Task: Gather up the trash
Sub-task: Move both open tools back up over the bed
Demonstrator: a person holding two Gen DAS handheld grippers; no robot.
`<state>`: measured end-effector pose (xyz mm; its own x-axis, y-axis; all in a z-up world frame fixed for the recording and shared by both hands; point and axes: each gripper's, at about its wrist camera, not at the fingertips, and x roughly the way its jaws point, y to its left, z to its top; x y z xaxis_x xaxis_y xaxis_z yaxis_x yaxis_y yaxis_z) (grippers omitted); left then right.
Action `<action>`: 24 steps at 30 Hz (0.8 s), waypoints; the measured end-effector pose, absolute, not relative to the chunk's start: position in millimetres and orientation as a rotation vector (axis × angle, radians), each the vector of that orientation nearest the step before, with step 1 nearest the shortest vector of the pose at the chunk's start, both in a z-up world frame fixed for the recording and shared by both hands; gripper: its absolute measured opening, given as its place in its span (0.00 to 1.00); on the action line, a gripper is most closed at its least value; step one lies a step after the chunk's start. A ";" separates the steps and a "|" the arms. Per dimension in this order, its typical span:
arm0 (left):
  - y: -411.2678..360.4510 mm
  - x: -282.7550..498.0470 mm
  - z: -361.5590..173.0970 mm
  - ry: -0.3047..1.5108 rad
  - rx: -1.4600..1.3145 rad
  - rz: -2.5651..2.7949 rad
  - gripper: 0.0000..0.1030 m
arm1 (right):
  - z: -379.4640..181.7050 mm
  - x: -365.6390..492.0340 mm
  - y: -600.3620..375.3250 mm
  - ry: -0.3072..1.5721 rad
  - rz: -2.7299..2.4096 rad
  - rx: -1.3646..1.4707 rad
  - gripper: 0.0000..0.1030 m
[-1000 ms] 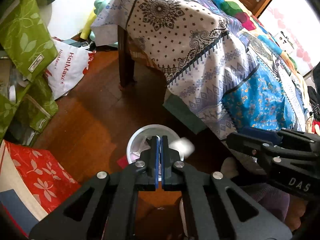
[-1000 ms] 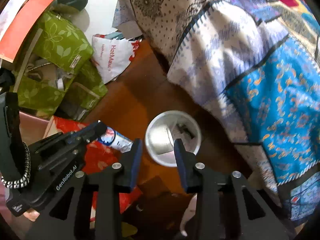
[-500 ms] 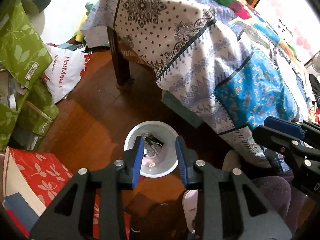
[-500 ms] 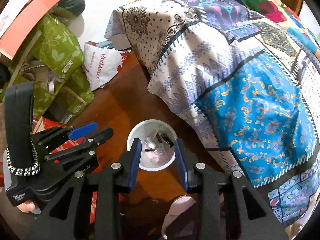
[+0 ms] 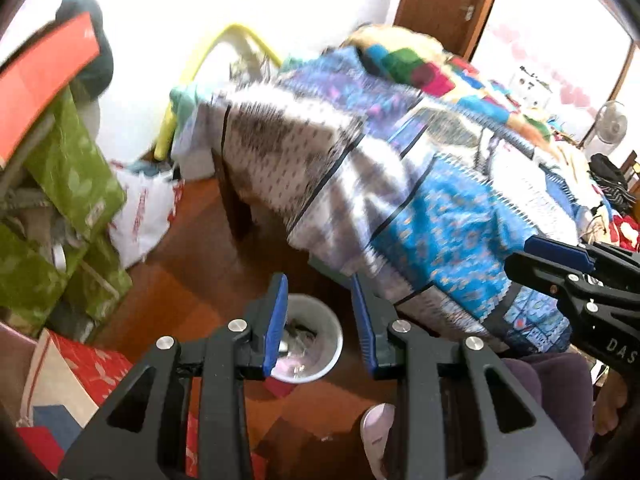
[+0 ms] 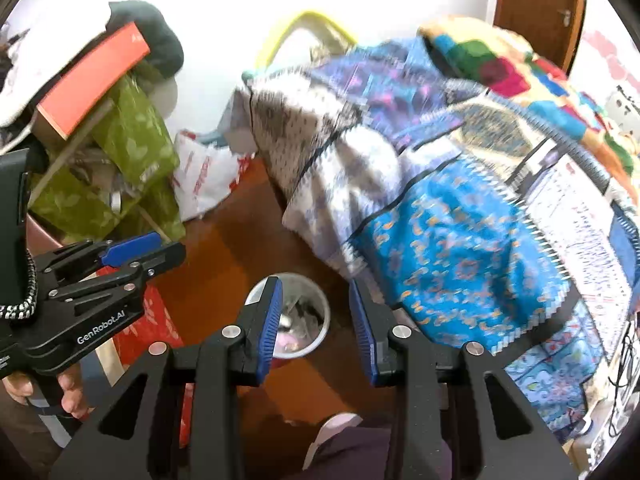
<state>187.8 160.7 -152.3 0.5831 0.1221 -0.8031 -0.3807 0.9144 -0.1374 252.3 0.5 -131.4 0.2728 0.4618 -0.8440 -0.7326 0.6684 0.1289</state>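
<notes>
Hovering above white bin [image 5: 316, 344] w/ both units released: left hand-held gripper [image 5: 320, 322] & right hand-held gripper [image 6: 314, 320] empty. Risk: bedspread [image 5: 432, 216] overhang could be snagged; frames blurred, so next trash may be mis-targeted.

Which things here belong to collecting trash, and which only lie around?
Job:
- white trash bin, holding trash
- left tool, open
- right tool, open

Lying about:
- patchwork quilt
- green leaf-print bags
- white shopping bag

White wall [image 5: 160, 8], reddish wooden floor [image 5: 208, 264], quilt-draped bed [image 5: 440, 208], wooden door [image 5: 444, 4].
</notes>
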 end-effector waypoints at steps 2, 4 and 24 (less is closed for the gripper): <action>151.6 185.9 -135.9 0.867 -0.292 0.291 0.36 | -118.3 249.5 -9.3 0.969 0.815 -0.294 0.32; 143.2 184.4 -122.0 0.832 -0.284 0.285 0.40 | -102.9 246.3 -20.8 0.919 0.806 -0.279 0.38; 51.4 223.7 -31.6 0.599 -0.168 0.166 0.81 | -15.5 257.5 -133.4 0.598 0.656 -0.196 0.69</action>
